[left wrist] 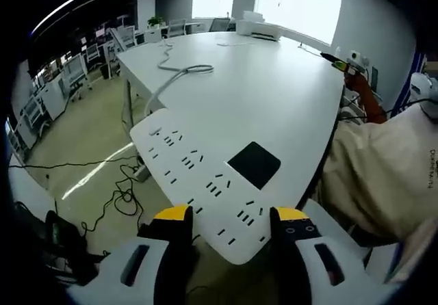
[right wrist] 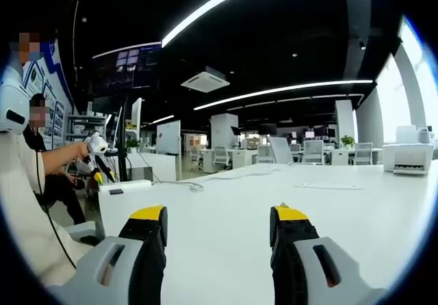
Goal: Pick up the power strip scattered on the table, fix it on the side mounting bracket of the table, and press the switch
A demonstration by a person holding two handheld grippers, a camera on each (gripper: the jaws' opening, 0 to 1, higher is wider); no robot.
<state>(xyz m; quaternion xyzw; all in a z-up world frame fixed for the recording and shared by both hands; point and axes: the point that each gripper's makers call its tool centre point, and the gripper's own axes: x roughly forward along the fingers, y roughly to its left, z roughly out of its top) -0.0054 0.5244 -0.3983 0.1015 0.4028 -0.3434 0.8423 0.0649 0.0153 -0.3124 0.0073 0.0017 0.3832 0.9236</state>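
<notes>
The white power strip [left wrist: 198, 175] lies slanted over the table's near edge, its sockets facing up and a black square patch [left wrist: 254, 165] on its right half. Its grey cable [left wrist: 179, 72] curls away across the table. My left gripper [left wrist: 233, 217] has a yellow-tipped jaw on each side of the strip's near end and is shut on it. In the right gripper view the strip [right wrist: 127, 184] shows at the table's left end, with the left gripper [right wrist: 98, 156] over it. My right gripper [right wrist: 219, 224] is open above the white table [right wrist: 328, 209], nothing between its jaws.
A person in a beige top [left wrist: 383, 175] stands at the table's right side. Black cables [left wrist: 120, 195] lie on the floor to the left of the table. A white printer [right wrist: 408, 156] sits on the far end. Desks and chairs [left wrist: 82, 62] fill the room beyond.
</notes>
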